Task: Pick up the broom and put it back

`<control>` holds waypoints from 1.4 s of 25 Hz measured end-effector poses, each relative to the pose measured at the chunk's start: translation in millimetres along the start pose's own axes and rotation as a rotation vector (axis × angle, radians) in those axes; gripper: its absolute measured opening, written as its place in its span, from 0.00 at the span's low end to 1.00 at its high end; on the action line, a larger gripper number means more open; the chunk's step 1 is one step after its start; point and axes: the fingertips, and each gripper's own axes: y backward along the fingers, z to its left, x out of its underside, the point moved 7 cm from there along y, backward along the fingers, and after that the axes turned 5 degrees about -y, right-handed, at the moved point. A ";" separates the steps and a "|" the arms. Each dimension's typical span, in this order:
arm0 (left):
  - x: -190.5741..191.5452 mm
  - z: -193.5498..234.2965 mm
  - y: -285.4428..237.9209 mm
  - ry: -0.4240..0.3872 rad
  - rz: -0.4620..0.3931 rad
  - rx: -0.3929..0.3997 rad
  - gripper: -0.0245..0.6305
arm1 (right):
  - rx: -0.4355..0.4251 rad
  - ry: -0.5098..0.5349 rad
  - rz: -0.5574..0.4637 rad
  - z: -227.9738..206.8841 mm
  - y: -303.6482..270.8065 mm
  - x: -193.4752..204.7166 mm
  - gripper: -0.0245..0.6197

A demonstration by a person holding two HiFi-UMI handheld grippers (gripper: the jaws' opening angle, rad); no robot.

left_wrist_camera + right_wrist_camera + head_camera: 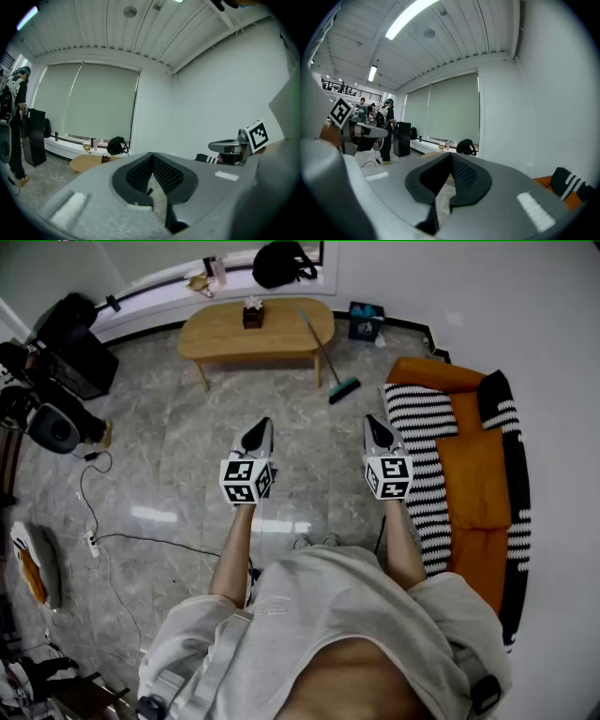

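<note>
The broom leans against the right end of the wooden table, its teal head resting on the marble floor. My two grippers are held side by side in the air, well short of it and pointing toward it. The left gripper is shut and empty; in its own view the jaws meet at the tip. The right gripper is also shut with nothing in it, its jaws closed together. The broom does not show in either gripper view.
An orange sofa with a black-and-white striped blanket stands along the right wall. A blue bin sits beyond the broom. Black equipment and cables lie at the left. A person stands by the window.
</note>
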 end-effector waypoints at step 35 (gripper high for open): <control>24.1 53.5 -37.4 -0.013 0.037 0.065 0.04 | 0.030 -0.017 -0.003 18.8 -53.2 9.7 0.04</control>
